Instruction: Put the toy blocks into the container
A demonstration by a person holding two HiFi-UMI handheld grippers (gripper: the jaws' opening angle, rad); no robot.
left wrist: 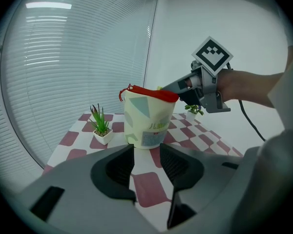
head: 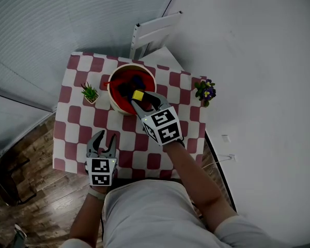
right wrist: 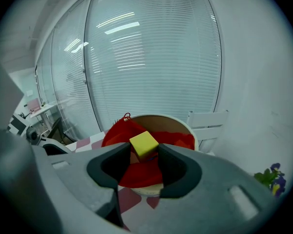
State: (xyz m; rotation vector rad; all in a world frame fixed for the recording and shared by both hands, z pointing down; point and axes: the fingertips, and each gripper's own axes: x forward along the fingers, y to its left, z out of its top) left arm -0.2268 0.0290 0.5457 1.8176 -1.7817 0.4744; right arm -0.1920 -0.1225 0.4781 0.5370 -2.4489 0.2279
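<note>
item one, nearest me: left gripper (head: 104, 138), held low over the near edge of the checked tablecloth (head: 72, 119), forearm tucked close to my body, jaws pointed away toward the container; its jaws stand a moderate way apart with only cloth showing between them, so i log it as empty and idle. item two: right gripper (head: 143, 100), arm stretched forward and across to the middle of the table, marker cube facing up, nose tipped down over the near rim of the container. item three: yellow block (right wrist: 144, 144), pinched between the right jaws, one corner up, hanging above the opening and not yet inside. item four: container (head: 110, 94), a cream bucket standing upright near the far centre of the cloth, lined with a red bag (head: 125, 79); dark shapes lie at the bottom, probably other blocks, though i cannot make them out. step in hand, as i judge it: delivery of this block, at the point of release. next move calls for the right jaws to spread while the block sits over the red lining, perhaps after a small push forward so that it clears the rim. flanking items: small green plant (head: 90, 93) left of the container, purple flowering pot (head: 205, 92) at the right edge, both well clear. farthest: white chair (head: 155, 30) behind the table, then the slatted blinds.
</note>
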